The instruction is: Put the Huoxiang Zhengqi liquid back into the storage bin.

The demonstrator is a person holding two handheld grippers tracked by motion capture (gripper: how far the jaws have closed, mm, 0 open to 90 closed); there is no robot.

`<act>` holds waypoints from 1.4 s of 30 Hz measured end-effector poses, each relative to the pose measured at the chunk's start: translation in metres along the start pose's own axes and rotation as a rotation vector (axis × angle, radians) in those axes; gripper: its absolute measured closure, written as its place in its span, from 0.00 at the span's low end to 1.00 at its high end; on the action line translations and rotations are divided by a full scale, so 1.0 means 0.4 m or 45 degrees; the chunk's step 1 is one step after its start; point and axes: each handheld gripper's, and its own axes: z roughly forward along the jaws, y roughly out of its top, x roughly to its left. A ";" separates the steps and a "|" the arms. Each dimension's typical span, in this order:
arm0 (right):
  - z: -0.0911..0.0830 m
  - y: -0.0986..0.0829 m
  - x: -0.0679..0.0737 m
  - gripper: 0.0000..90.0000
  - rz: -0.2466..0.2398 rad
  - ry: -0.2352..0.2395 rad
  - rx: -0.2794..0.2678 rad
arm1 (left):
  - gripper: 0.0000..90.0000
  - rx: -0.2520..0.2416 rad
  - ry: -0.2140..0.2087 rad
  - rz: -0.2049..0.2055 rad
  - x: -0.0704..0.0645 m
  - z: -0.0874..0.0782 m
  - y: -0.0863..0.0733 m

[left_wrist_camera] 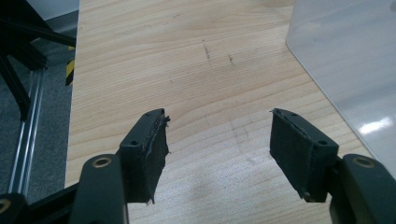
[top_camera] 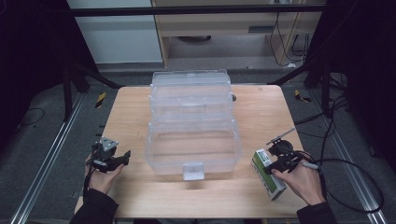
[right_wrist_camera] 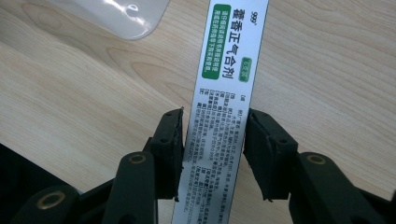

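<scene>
So far, one item is taken up: your right gripper point(right_wrist_camera: 212, 140) has its jaws closed narrowly on both long sides of the white-and-green printed cardboard medicine box point(right_wrist_camera: 224, 93), which lies flat near the table's front right corner point(top_camera: 267, 173). Judged remaining: lifting it and placing it in the clear tiered plastic organiser case point(top_camera: 191, 123), standing open at the table's centre. Your left gripper point(left_wrist_camera: 219, 140) hovers wide and empty near the front left edge, just beside the case. Surface: light wooden table point(top_camera: 261, 112), faintly scuffed. Room: grey floor, black frame bars, trailing cables, pale cabinets beyond the far edge.
</scene>
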 end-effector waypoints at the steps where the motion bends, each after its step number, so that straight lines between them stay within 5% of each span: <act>1: 0.001 0.000 0.000 0.64 -0.002 -0.003 0.003 | 0.40 0.001 0.000 0.000 0.000 0.000 0.000; 42: 0.000 0.007 -0.004 0.71 0.005 -0.011 0.061 | 0.39 0.030 -0.005 0.004 -0.001 0.007 -0.003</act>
